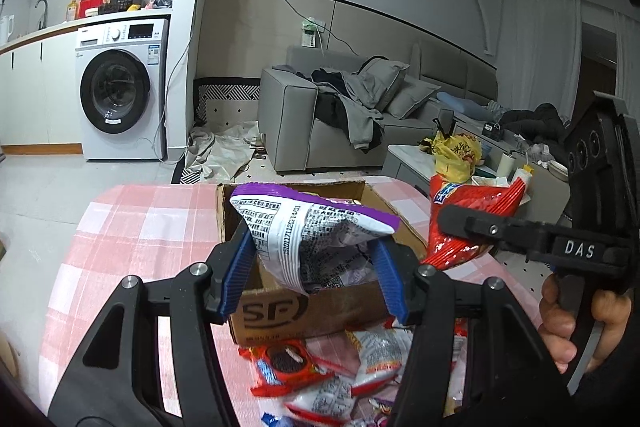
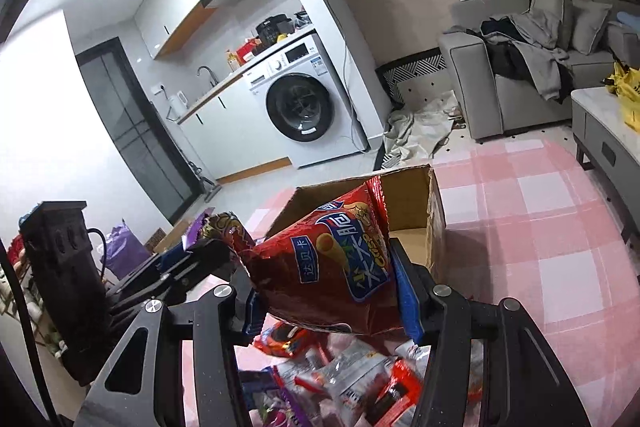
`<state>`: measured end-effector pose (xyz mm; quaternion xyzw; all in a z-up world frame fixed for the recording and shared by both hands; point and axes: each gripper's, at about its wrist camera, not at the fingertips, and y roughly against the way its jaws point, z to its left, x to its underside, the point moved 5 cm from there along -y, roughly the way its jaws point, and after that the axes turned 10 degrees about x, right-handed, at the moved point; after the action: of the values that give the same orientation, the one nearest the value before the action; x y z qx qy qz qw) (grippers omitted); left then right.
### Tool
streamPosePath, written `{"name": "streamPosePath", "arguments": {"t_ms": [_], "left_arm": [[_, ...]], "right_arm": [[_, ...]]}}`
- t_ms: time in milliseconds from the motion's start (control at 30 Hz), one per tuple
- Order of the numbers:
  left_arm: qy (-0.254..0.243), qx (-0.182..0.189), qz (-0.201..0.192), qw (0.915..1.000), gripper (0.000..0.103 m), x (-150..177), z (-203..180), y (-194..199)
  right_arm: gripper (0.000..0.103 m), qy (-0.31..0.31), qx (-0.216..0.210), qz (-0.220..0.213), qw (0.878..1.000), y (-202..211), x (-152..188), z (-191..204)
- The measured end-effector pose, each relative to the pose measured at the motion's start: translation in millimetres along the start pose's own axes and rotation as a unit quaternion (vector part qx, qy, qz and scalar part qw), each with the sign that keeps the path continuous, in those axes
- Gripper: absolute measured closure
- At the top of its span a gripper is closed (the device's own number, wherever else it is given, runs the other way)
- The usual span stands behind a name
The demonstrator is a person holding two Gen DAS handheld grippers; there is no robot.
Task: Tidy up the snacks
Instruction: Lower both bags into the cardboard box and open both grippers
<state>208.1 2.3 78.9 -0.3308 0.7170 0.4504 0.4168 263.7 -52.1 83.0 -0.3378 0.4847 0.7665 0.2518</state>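
Left gripper: blue pads pinched on a purple-and-white snack bag, jaws narrow, bag crumpled between them and sticking up and forward. Bag hangs right above the near edge of the open cardboard box, which sits just ahead of and below the fingertips on the pink checked tablecloth.

Below and behind the left fingers, near side of the box: a loose pile of snack packets on the cloth, red cookie pack on the left of it, white-and-red sachets in the middle.

To the right of the left gripper, close beside it: the right gripper, with a hand wrapped around its handle. Its pads are clamped on a red chip bag, jaws part-way in, bag bulging between them and tilted up to the right. The red bag sits over the near-left corner of the same box; the box interior ahead of it looks bare cardboard as far as visible.

From the right gripper's side, the left gripper is just to its left with the purple bag's edge showing past the red one. More packets lie under and behind the right fingers.

Far background ahead: washing machine on the left, grey sofa with clothes to the right, low table with a yellow bag beyond the cloth.
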Motion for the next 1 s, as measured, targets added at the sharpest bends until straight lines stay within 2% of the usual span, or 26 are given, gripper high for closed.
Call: {"name": "streamPosePath", "arguments": {"t_ms": [300, 733, 1000], "left_arm": [[-0.006, -0.002, 0.005, 1.0000, 0.049, -20, 23, -43], [0.010, -0.014, 0.038, 0.9991, 0.049, -9, 61, -105], [-0.003, -0.018, 0.054, 0.9984, 0.049, 1, 66, -136]], "right_arm": [[0.049, 0.006, 0.010, 0.003, 1.000, -33, -9, -1], [0.048, 0.004, 0.020, 0.023, 1.000, -67, -5, -7], [0.049, 0.013, 0.029, 0.024, 0.999, -79, -3, -7]]}}
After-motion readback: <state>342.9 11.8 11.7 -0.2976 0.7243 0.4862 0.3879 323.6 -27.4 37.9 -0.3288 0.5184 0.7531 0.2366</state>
